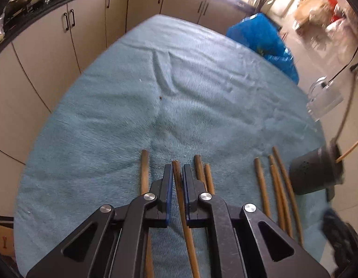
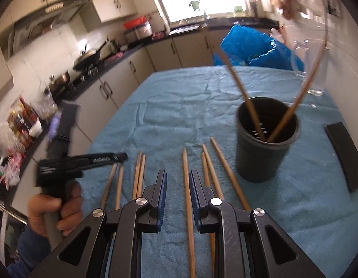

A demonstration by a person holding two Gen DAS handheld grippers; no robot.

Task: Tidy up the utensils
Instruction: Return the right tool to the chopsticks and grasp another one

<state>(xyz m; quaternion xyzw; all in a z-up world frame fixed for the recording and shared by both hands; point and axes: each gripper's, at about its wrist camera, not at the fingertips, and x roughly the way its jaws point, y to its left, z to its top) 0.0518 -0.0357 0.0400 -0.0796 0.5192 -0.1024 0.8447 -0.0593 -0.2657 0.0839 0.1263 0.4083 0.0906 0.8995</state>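
Several wooden chopsticks lie side by side on the blue towel [image 1: 179, 106]. My left gripper [image 1: 177, 169] is shut on one dark chopstick [image 1: 179, 185] that runs between its pads; it also shows in the right wrist view [image 2: 118, 157], held by a hand. My right gripper [image 2: 177, 178] is open, its fingers on either side of a chopstick [image 2: 187, 185] lying on the towel [image 2: 179, 106], not touching it. A black holder cup [image 2: 267, 139] stands to the right with two chopsticks [image 2: 244, 92] leaning in it; it also shows in the left wrist view [image 1: 315, 171].
A clear glass mug [image 2: 311, 69] stands behind the cup. A flat black object [image 2: 346, 153] lies at the towel's right edge. A blue bag [image 2: 253, 46] sits beyond the table. Kitchen cabinets [image 1: 63, 46] run along the left.
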